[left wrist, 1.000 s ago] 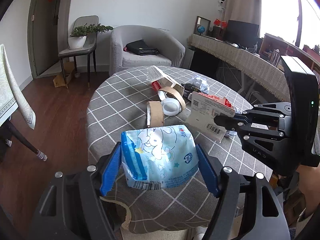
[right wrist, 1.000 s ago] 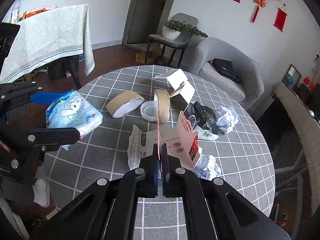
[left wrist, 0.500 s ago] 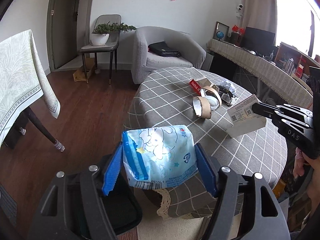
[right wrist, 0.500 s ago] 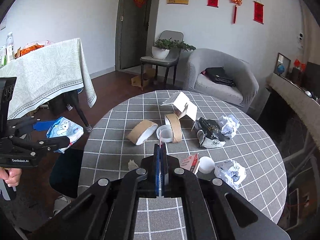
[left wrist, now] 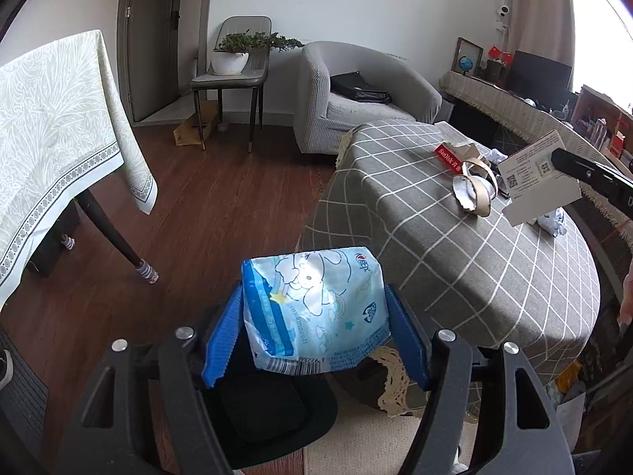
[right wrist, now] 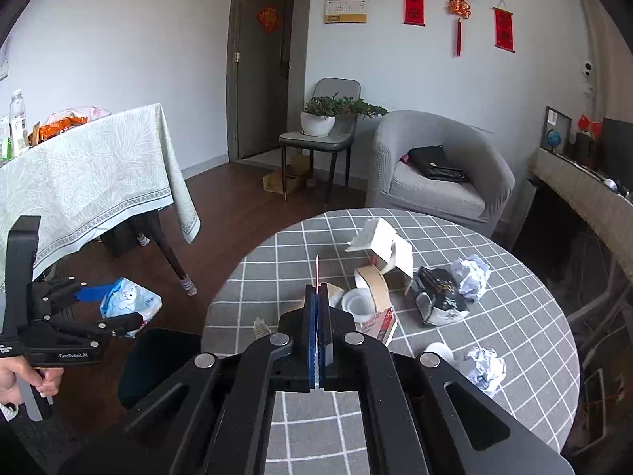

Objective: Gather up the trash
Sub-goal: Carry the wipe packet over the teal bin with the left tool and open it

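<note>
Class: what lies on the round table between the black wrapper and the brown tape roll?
In the right wrist view, an opened white carton lies between black wrapper and brown tape roll.

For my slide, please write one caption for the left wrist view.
Left gripper holds a blue tissue pack above a black bin beside the checked round table.

pack point(left wrist: 316, 308): glossy plastic | tablecloth point(left wrist: 455, 245): matt cloth | floor point(left wrist: 198, 217): probably wood

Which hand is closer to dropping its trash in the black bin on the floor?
Left. The left gripper holds the blue wrapper right above the black bin. The right gripper pinches a flat card over the table.
</note>
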The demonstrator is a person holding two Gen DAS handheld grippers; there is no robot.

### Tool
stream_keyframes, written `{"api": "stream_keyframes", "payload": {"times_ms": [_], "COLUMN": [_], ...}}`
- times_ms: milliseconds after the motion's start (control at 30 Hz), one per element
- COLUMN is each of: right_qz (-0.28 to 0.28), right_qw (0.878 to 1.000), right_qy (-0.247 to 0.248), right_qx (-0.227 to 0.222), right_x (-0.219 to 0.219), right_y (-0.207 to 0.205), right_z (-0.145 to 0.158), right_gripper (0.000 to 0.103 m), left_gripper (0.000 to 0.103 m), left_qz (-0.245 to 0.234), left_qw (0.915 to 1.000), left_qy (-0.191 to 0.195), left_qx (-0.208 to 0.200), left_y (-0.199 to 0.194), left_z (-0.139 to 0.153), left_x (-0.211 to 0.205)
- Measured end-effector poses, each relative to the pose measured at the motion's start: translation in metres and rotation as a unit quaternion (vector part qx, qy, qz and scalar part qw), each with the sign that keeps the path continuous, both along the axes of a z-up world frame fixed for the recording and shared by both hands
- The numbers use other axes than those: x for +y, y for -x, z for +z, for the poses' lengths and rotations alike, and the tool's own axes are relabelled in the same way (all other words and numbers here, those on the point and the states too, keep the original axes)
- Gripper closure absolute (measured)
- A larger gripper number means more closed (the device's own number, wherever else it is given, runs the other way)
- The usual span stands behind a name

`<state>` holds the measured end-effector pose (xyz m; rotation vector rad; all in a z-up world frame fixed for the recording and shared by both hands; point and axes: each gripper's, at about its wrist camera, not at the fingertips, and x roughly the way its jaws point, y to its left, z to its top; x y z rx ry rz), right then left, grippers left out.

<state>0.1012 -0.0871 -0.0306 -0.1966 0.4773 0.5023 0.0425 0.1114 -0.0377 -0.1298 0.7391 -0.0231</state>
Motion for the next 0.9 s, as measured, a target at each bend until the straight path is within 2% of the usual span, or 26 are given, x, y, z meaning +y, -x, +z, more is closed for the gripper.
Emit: {"api": "stream_keyframes", "payload": {"times_ms": [267,467,833,900], "right_qz": [0.058,0.1,0.138,0.14], "right_qw": [0.998,0.994,0.986,0.984], "right_qy": [-0.011,0.0,0.019,0.029], "right_qx": [0.017,0.032,0.088,0.102], "right_x": [0.057,0.105,0.169,0.18], "right_y": [-0.001,0.004,-0.005,-0.009], "right_z": [-0.002,-0.011,-0.044,-0.055], "right_gripper": [0.102,0.102,0.102,0.102], "left_gripper": [0.032,0.031,0.03,0.025], "left_qz": [0.029,0.037,0.018,0.012], "left_qw": [0.9982,0.9948,0.9842,0.9823], "left_qy": [0.007,0.002,-0.011,-0.008], "left_qx": [0.051,0.095,0.176,0.187], "left_y": [-0.003,-0.003,-0.002,0.0], "left_z": [-0.031,-0.058,-0.111,-0.119], "left_x": [0.045,0.07,0.086,0.087]}}
